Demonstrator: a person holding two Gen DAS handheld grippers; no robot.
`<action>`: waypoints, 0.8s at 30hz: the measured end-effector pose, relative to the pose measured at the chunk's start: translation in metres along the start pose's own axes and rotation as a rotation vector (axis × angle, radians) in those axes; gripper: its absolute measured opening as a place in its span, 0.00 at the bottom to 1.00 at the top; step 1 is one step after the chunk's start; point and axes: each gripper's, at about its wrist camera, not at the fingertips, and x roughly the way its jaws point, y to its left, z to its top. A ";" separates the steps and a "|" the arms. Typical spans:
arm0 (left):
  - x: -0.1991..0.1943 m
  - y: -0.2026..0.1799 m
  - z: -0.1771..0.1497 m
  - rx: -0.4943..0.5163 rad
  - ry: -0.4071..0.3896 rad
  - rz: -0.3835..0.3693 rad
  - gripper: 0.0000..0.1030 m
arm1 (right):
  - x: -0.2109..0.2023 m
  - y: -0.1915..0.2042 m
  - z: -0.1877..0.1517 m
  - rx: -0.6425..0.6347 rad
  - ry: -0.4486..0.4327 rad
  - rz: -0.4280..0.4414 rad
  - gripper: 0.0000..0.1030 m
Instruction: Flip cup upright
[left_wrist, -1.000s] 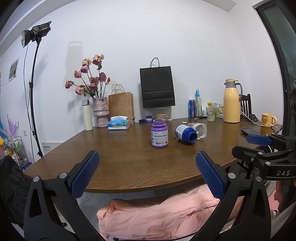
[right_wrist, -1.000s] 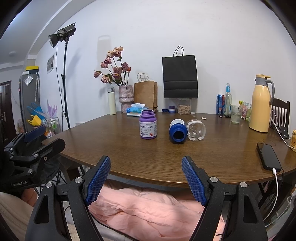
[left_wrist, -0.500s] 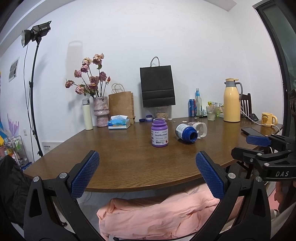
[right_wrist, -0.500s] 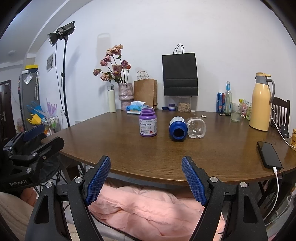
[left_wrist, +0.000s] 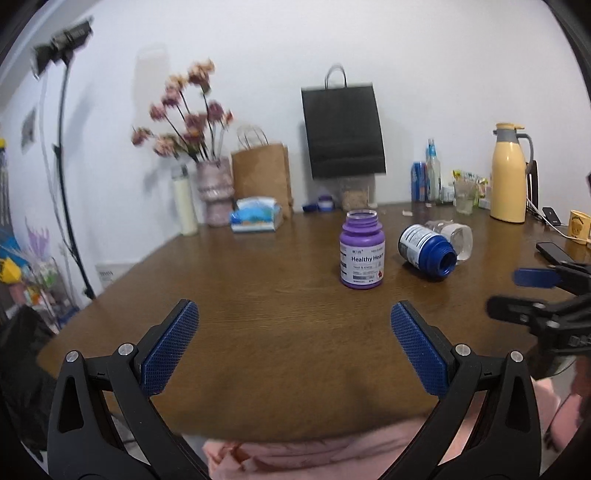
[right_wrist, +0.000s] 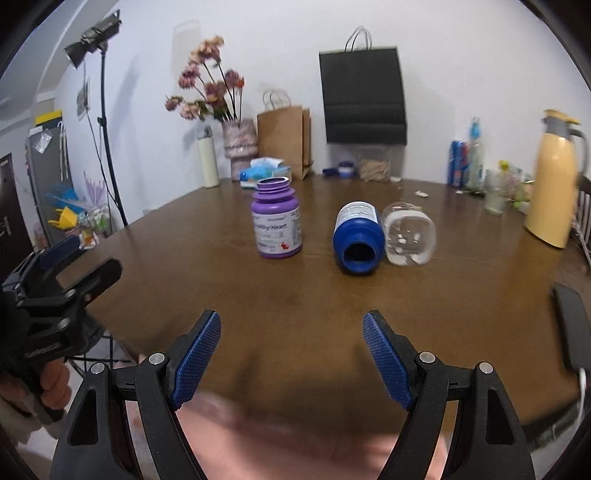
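Note:
A clear glass cup (right_wrist: 409, 238) lies on its side on the brown table (right_wrist: 221, 288), its mouth turned toward me; in the left wrist view the cup (left_wrist: 456, 240) shows partly behind a blue bottle. That blue bottle (right_wrist: 357, 242) (left_wrist: 426, 250) also lies on its side, touching the cup's left. A purple open jar (right_wrist: 277, 221) (left_wrist: 362, 254) stands upright left of them. My right gripper (right_wrist: 291, 332) is open over the table's near edge, short of the bottle and cup. My left gripper (left_wrist: 294, 319) is open, empty, above the near table part.
Along the back stand a vase of flowers (right_wrist: 240, 147), a brown paper bag (right_wrist: 284, 142), a black bag (right_wrist: 364, 99), a tissue pack (left_wrist: 255, 218), bottles, a glass (left_wrist: 464, 197) and a yellow thermos (right_wrist: 554, 181). A phone (right_wrist: 570, 328) lies at the right edge. Pink cloth (left_wrist: 314, 458) sits below the table.
Both grippers have moved forward and up toward the table, so the jar, bottle and cup look nearer. Both stay open. Nothing on the table has moved.

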 end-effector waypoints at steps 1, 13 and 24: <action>0.010 0.001 0.003 -0.009 0.022 -0.014 1.00 | 0.011 -0.003 0.008 -0.001 0.015 -0.005 0.81; 0.088 -0.007 0.034 -0.045 0.185 -0.153 1.00 | 0.112 -0.039 0.074 0.010 0.145 -0.158 0.66; 0.097 -0.015 0.039 -0.031 0.204 -0.194 1.00 | 0.120 -0.047 0.065 0.012 0.209 -0.080 0.57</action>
